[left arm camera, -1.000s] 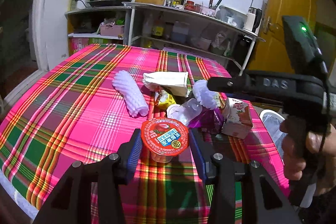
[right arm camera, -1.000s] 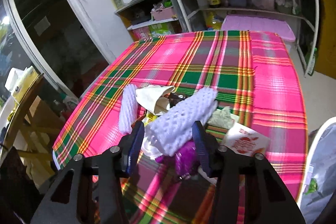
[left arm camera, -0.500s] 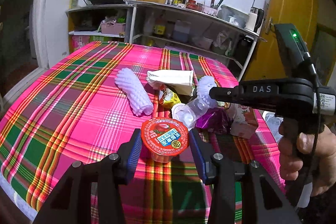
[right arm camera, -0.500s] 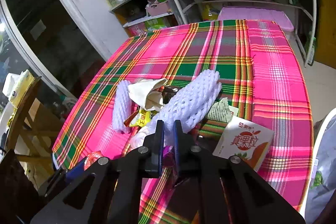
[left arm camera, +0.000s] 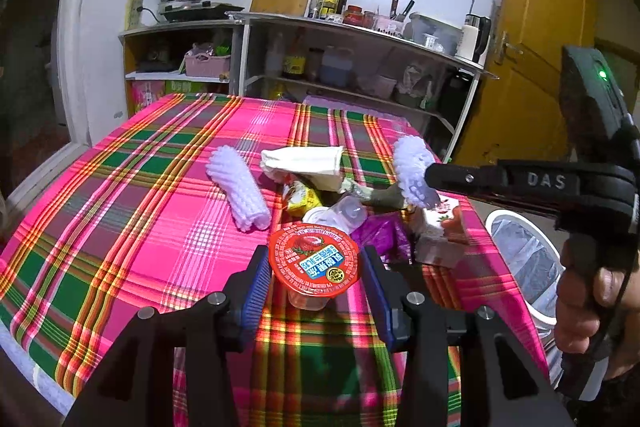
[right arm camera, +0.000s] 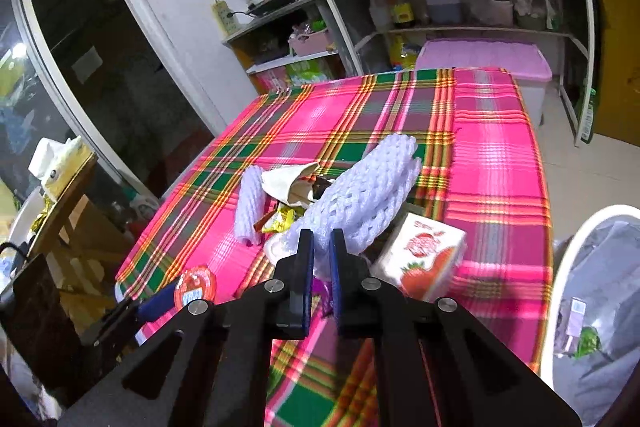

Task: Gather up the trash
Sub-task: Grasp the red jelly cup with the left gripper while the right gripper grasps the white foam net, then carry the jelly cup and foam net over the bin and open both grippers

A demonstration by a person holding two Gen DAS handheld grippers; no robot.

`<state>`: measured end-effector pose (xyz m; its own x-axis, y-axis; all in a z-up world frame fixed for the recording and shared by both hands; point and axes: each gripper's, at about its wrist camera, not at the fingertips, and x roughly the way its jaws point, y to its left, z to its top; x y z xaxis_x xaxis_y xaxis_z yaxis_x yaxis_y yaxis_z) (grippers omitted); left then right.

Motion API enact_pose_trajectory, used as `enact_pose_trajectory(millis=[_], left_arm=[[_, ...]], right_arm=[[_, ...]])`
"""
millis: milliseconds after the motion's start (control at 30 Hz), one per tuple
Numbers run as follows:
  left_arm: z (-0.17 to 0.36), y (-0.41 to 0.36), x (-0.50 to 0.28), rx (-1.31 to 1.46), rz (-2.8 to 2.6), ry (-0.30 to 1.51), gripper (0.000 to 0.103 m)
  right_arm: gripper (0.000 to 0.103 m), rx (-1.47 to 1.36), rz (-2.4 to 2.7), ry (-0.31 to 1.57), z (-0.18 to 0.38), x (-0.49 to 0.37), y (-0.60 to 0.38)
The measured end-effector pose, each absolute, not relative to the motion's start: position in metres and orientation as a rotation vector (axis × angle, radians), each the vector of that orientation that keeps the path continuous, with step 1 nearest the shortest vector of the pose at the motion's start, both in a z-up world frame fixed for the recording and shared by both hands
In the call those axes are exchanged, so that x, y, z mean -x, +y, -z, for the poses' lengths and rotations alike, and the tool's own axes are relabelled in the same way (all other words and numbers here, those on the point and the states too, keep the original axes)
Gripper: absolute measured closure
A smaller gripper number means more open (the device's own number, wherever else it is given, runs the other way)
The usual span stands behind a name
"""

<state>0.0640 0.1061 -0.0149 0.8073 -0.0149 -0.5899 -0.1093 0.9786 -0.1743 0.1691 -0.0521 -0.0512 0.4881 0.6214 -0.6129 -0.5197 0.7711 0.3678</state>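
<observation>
Trash is mostly still heaped on the plaid-covered bench (right arm camera: pixel 496 163), so the collecting looks barely begun. One white foam fruit net (right arm camera: pixel 368 195) is pinched at its near end between the closed fingers of the right gripper (right arm camera: pixel 321 247), lifted over the pile; a lined bin (right arm camera: pixel 592 291) beside the bench already holds a few scraps. The left gripper (left arm camera: pixel 314 279) holds a red-lidded jelly cup (left arm camera: pixel 313 259), fingers pressed against its sides. A second foam net (left arm camera: pixel 238 187), a paper bag (left arm camera: pixel 304 163), a yellow wrapper (left arm camera: pixel 302 199) and a strawberry-printed carton (right arm camera: pixel 424 259) remain. The cup lid's Chinese print is too small to read; "DAS" marks the right gripper's body.
</observation>
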Motion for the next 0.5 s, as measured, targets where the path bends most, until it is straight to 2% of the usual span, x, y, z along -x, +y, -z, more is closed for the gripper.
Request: enact_pose_trajectory(millis=[500], left_arm=[[-0.005, 0.056, -0.066, 0.152, 0.042, 0.613, 0.057]], right_arm=[[0.095, -0.188, -0.620, 0.751, 0.042, -0.130, -0.127]])
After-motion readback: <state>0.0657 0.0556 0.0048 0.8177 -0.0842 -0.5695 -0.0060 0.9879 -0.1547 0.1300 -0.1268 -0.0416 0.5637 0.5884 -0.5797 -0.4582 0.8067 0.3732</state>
